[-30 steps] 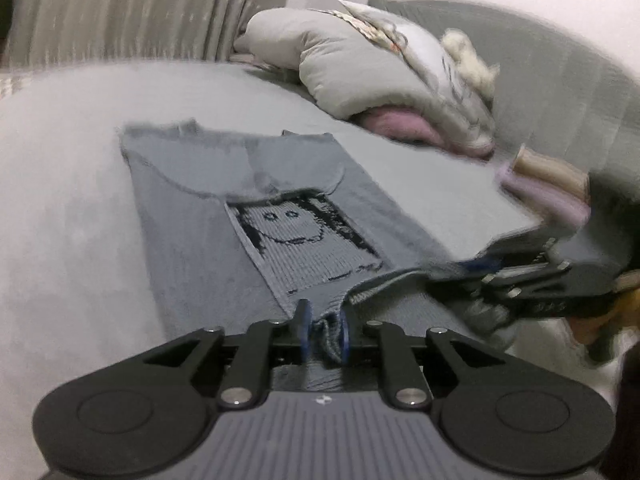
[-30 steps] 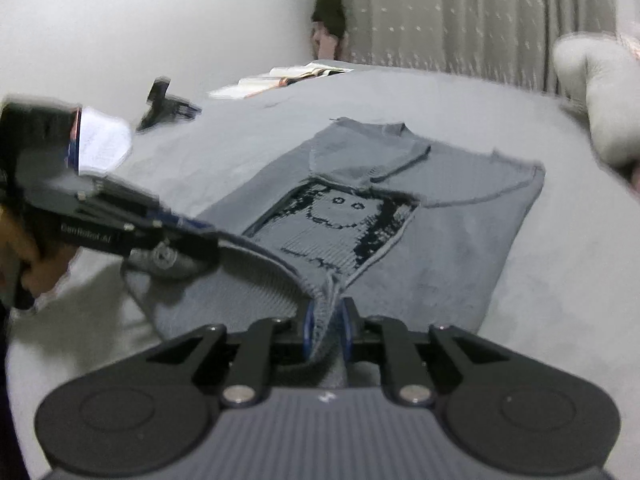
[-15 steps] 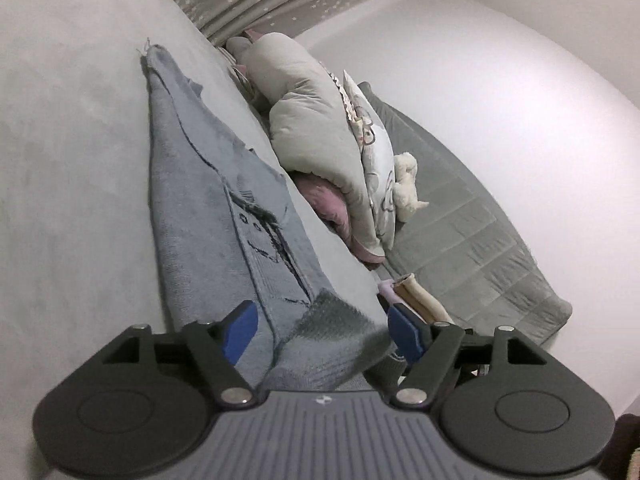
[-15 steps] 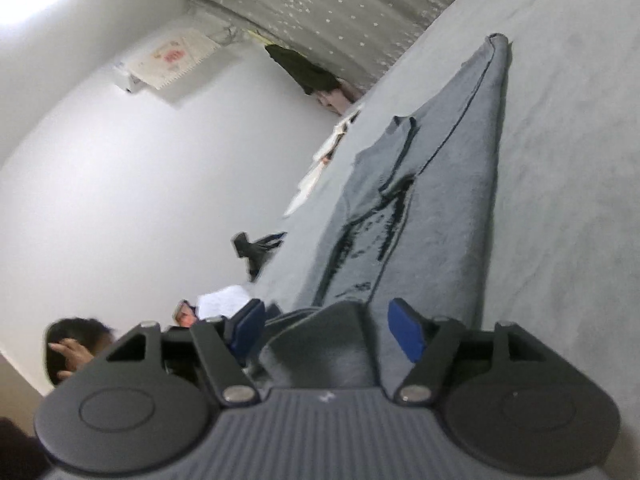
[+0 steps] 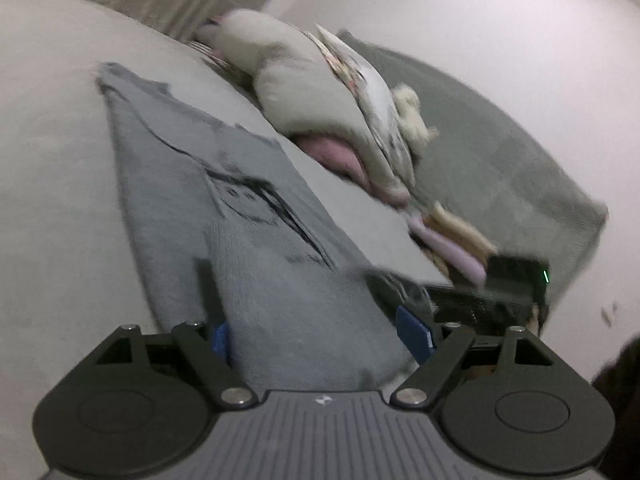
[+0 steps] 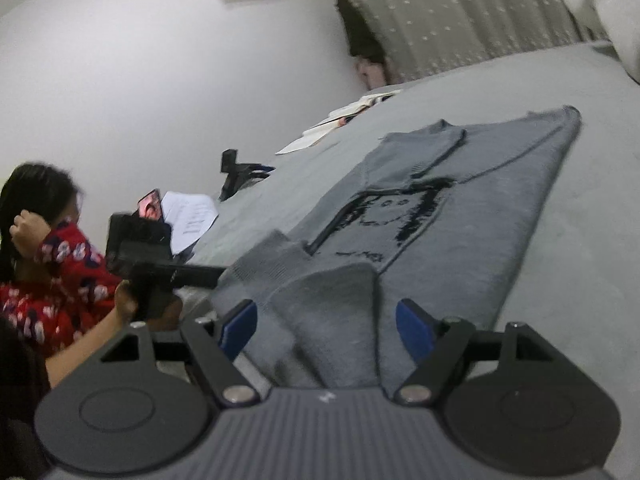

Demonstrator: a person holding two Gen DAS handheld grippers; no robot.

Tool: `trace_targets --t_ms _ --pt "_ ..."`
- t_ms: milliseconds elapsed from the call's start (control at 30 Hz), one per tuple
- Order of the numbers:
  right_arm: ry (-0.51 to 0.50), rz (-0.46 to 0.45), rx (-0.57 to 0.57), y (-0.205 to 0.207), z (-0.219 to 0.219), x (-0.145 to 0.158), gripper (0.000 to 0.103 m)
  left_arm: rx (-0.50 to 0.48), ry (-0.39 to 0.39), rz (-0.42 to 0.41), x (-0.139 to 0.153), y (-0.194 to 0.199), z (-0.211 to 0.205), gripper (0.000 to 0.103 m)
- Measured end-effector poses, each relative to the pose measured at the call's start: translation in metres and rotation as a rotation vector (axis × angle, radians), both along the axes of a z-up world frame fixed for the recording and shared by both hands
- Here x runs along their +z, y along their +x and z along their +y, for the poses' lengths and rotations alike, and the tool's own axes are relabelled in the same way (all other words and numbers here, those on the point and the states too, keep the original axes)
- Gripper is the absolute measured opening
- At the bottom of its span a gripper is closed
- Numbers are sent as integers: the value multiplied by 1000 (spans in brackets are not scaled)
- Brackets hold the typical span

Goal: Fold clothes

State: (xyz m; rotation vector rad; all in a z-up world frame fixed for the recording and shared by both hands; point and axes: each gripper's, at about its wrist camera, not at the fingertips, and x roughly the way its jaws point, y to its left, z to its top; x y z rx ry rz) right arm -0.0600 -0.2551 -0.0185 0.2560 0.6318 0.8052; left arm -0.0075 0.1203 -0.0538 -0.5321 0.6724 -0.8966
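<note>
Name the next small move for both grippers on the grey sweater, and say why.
Probably draw both back off the sweater. The left gripper and right gripper have jaws opening, pads clear of the folded hem lying loose between them on the bed.

A grey knitted sweater (image 6: 472, 216) lies flat on a pale grey bed, its black-outlined smiling face panel upward. In the right wrist view the garment runs from 6 o'clock toward 1 o'clock, sleeves folded across the chest, the near hem doubled back in a soft ridge; it appears blurred in the left wrist view (image 5: 256, 248).
</note>
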Motion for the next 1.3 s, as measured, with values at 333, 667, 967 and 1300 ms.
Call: trace_targets --t_ms 333,667,967,1300 --pt "70 150 -169 26 -6 -20 23 163 -72 186 -27 24 16 9" --pt "333 288 -232 30 -36 -33 59 155 -100 202 -29 28 16 17" --pt "139 184 -221 26 -12 -19 8 108 -223 239 -30 31 19 5" --pt "223 150 -292 72 -26 -7 8 215 -434 351 -44 74 41 5"
